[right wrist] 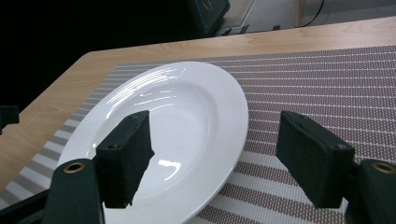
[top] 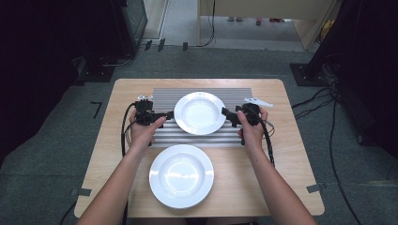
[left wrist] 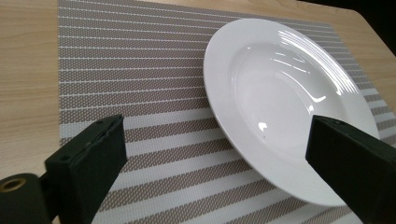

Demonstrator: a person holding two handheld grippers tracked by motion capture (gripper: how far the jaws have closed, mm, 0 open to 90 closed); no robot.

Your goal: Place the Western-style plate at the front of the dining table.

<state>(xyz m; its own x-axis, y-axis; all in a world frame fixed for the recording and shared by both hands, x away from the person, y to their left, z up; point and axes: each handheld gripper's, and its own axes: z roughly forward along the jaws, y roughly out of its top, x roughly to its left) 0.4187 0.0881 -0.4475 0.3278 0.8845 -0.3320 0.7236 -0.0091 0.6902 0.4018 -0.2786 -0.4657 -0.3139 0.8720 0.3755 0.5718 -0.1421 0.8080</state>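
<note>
Left gripper (top: 170, 115) is sitting at the left rim of the round white ceramic plate (top: 200, 113) lying on the grey-and-white striped woven placemat (top: 162, 98); jaws spread wide, straddling the rim, gripping nothing. Right gripper (top: 225, 114) is flanking the right rim likewise, jaws wide apart, empty; second white plate (top: 181, 175) is resting nearer on the light wooden table (top: 291, 154).

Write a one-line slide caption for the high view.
Two hand-held tongs, left and right, open at opposite edges of a white plate on a striped mat, a second plate nearer.
</note>
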